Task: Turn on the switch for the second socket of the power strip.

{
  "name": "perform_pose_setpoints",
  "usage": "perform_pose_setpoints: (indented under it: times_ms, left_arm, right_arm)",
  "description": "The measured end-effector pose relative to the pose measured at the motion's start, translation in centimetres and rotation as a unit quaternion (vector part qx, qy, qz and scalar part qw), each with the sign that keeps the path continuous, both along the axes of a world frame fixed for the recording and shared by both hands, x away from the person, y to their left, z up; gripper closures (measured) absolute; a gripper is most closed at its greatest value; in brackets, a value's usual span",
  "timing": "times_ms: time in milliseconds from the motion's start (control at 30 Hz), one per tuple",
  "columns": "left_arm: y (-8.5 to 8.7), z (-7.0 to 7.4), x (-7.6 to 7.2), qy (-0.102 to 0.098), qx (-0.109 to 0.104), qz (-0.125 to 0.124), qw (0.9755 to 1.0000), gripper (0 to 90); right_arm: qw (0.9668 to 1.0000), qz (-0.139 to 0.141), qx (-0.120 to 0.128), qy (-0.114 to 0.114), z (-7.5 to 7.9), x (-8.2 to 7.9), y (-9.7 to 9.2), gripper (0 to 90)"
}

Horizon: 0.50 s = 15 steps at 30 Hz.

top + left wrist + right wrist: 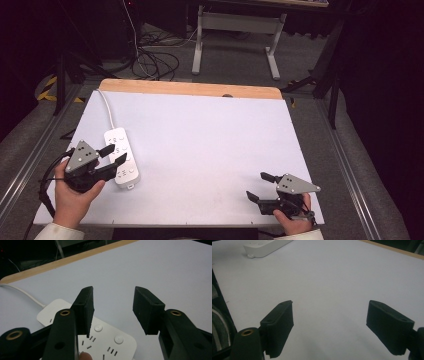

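High view: left gripper (111, 155) sits spread over the white plastic power strip (121, 157) near the white tabletop's (210, 145) left edge. Right gripper (260, 187), spread, rests near the front-right corner. Left gripper view: jaws apart above the strip. Right gripper view: jaws wide over bare tabletop.

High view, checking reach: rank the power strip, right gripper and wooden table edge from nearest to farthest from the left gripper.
1. Power strip: right at the left gripper, table's left.
2. Wooden edge: far side.
3. Right gripper: near right corner.
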<state>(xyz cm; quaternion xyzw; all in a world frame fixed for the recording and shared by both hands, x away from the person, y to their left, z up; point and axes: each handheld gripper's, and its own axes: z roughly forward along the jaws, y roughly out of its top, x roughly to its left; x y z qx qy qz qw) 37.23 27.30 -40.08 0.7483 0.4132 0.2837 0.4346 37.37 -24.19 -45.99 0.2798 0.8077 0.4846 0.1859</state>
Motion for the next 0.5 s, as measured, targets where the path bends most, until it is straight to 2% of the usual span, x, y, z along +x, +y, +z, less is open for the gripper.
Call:
perform_pose_setpoints:
  times_ms: [33, 233, 367, 400, 500]
  left_arm:
    - [0.0, 0.1, 0.1, 0.0, 0.006, 0.0, 1.0, 51.4]
    - [-0.1, 0.2, 0.9, 0.01, 0.007, -0.001, 0.9999, 54.6]
    - [-0.2, 0.4, 1.6, 0.014, 0.014, 0.002, 0.9998, 64.3]
    - [-0.3, 0.5, 1.7, 0.018, 0.01, 0.003, 0.9998, 68.1]
    - [-0.3, 0.5, 2.2, 0.015, 0.016, -0.007, 0.9997, 78.6]
  right_arm:
    - [1.0, 0.0, 0.0, 0.0, 0.0, 0.0, 0.0, 22.0]
    - [1.0, 0.001, 0.0, 0.002, 0.0, 0.0, 0.0, 22.0]
    - [1.0, 0.004, 0.001, 0.003, -0.1, 0.0, 0.1, 22.5]
    - [1.0, 0.004, 0.001, 0.003, -0.1, 0.0, 0.1, 22.5]
    - [1.0, 0.004, 0.002, 0.003, 0.0, 0.0, 0.1, 22.5]
